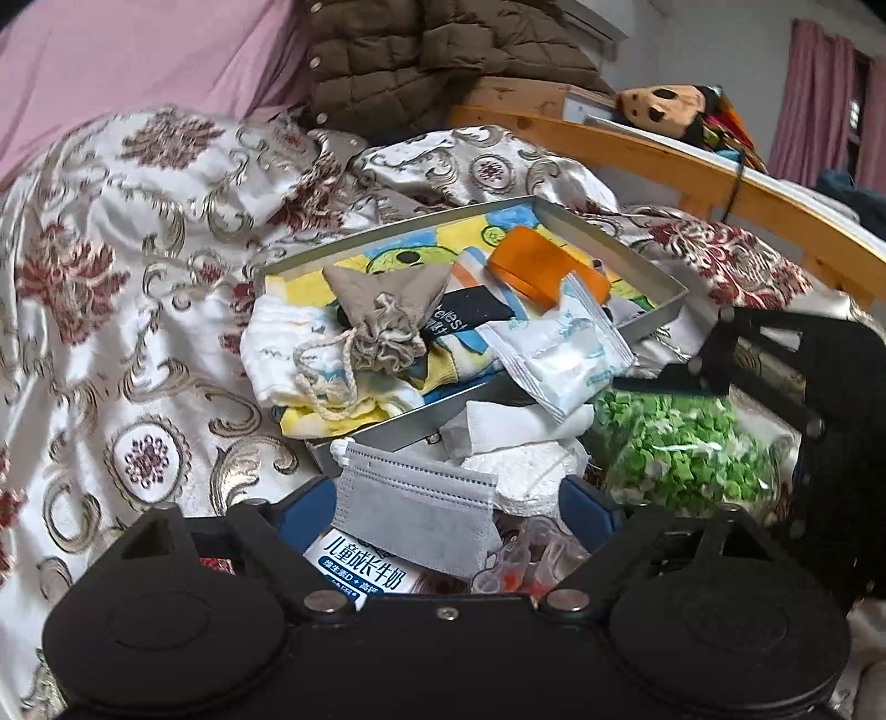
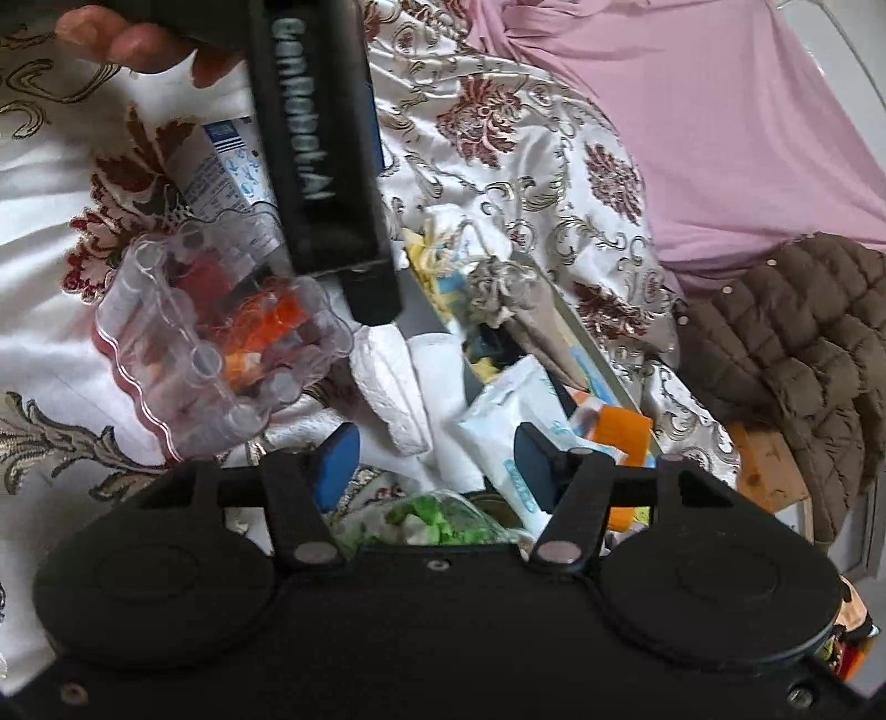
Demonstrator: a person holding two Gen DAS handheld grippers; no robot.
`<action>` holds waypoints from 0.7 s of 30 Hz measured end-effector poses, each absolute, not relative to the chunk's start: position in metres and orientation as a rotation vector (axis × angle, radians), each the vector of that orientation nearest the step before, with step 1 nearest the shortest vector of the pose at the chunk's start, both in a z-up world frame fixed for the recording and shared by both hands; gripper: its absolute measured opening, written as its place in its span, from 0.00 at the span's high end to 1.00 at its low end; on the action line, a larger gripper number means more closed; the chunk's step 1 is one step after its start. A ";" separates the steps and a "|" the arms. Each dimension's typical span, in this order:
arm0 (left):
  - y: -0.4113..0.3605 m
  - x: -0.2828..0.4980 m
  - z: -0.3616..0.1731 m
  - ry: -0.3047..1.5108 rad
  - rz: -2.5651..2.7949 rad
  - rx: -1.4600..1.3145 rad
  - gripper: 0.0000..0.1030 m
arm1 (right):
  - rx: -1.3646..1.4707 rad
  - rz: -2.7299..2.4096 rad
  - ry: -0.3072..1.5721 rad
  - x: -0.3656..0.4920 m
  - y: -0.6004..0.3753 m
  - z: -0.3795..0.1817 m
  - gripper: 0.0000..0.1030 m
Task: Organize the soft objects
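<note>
A grey face mask (image 1: pixel 415 515) lies between the blue pads of my left gripper (image 1: pixel 446 498), which stands open around it without pressing. Under the mask are a milk carton (image 1: pixel 360 570) and a clear plastic box (image 1: pixel 531 559). Beyond, a metal tray (image 1: pixel 609 243) holds a cartoon towel (image 1: pixel 387 260), a beige drawstring pouch (image 1: pixel 387 310), an orange box (image 1: pixel 537 260) and a wipes packet (image 1: pixel 559 354). My right gripper (image 2: pixel 437 462) is open over crumpled white tissue (image 2: pixel 398 382) and the wipes packet (image 2: pixel 498 426), above a bag of green pieces (image 2: pixel 437 515).
Everything rests on a floral quilt (image 1: pixel 111 277) over a bed with a wooden rail (image 1: pixel 720 177). A brown padded jacket (image 1: pixel 415 55) and pink sheet (image 1: pixel 138 55) lie behind. A hand (image 2: pixel 127 39) holds the left gripper's black finger (image 2: pixel 332 166) beside the clear box (image 2: pixel 221 343).
</note>
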State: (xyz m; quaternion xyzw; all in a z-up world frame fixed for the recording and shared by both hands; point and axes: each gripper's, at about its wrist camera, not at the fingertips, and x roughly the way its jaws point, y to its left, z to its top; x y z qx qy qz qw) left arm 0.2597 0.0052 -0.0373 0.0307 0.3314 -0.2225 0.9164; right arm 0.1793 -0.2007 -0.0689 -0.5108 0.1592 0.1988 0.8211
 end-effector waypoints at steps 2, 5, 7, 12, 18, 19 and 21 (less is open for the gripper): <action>0.007 0.263 -0.039 0.689 -0.447 0.029 0.24 | -1.088 0.425 0.343 0.183 -0.199 -0.071 0.58; 0.008 0.266 -0.042 0.701 -0.442 -0.002 0.29 | -1.102 0.433 0.349 0.187 -0.194 -0.076 0.63; 0.007 0.267 -0.043 0.706 -0.441 -0.008 0.31 | -1.115 0.435 0.350 0.189 -0.192 -0.080 0.63; 0.006 0.269 -0.043 0.714 -0.427 0.002 0.40 | -1.114 0.437 0.348 0.189 -0.191 -0.084 0.64; 0.014 0.272 -0.039 0.732 -0.388 -0.038 0.56 | -1.111 0.456 0.343 0.193 -0.192 -0.085 0.74; 0.015 0.272 -0.038 0.732 -0.385 -0.041 0.60 | -1.113 0.459 0.342 0.194 -0.191 -0.086 0.78; 0.015 0.271 -0.037 0.733 -0.382 -0.037 0.66 | -1.123 0.466 0.335 0.195 -0.191 -0.086 0.79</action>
